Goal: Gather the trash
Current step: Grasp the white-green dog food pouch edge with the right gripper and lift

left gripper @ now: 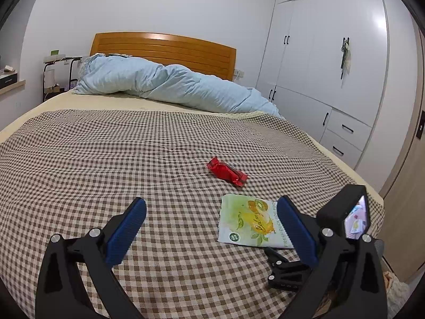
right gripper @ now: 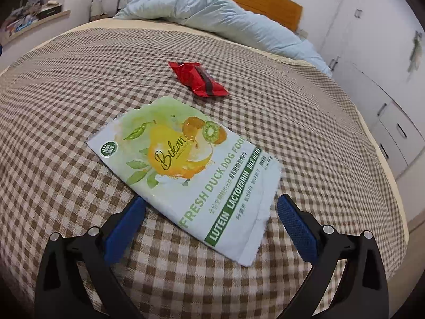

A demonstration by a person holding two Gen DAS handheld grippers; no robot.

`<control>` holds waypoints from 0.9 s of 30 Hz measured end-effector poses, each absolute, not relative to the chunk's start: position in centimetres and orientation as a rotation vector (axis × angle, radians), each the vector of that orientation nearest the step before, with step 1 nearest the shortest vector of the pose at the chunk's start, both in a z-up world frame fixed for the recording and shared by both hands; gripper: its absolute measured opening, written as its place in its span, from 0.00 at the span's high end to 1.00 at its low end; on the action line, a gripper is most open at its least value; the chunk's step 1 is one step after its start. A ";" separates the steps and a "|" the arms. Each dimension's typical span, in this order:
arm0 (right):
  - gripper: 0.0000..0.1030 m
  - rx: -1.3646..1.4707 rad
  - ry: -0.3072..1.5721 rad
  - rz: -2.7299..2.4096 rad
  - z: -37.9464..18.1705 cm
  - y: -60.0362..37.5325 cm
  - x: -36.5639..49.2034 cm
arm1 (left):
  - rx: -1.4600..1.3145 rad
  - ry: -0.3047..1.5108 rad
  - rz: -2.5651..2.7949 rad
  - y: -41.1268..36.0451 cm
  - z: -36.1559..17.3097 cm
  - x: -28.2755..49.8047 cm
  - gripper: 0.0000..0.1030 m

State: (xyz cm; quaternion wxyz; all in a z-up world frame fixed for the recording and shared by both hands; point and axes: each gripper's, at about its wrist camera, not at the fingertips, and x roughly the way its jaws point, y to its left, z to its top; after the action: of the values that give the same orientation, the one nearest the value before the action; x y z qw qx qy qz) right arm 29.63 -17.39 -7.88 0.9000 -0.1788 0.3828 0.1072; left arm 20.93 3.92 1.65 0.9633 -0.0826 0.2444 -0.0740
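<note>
- Flat white-green printed dog food pouch (right gripper: 186, 164) lies on brown-white checked bedspread (right gripper: 66, 85), its torn end between the spread blue pads of the right gripper (right gripper: 209, 207), nothing grasped.
- Crumpled red foil snack wrapper (right gripper: 198, 78) just beyond pouch, apart from it.
- Left gripper (left gripper: 211, 210) released, empty, above the bedspread beside pouch.
- Light blue rumpled duvet (left gripper: 170, 85) at wooden headboard (left gripper: 164, 47).

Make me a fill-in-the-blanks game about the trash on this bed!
1. The crumpled wrapper on the bed is ____.
2. The flat pouch says it holds fresh duck ____ food.
3. The right gripper has its jaws ____ around the pouch's near edge.
4. The blanket bunched by the headboard is light ____.

Missing words: red; dog; open; blue
</note>
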 end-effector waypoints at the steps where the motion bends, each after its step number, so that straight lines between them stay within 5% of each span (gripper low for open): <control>1: 0.07 -0.392 0.787 0.227 -7.9 -17.2 29.9 | -0.176 0.493 -0.152 4.1 1.8 20.9 0.07; 13: 0.07 -0.896 0.718 0.127 -7.9 -12.5 29.6 | -0.174 0.522 -0.144 4.7 2.0 21.3 0.07; 27: 0.07 -0.927 0.665 0.007 -7.4 -11.9 33.8 | -0.208 0.646 -0.086 8.5 0.4 24.1 0.07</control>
State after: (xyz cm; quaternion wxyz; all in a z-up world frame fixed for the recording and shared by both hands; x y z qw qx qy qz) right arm 33.82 -11.91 -7.43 0.8417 -0.4386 0.3148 0.0033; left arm 24.14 8.45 0.41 0.9420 -0.1019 0.3169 -0.0423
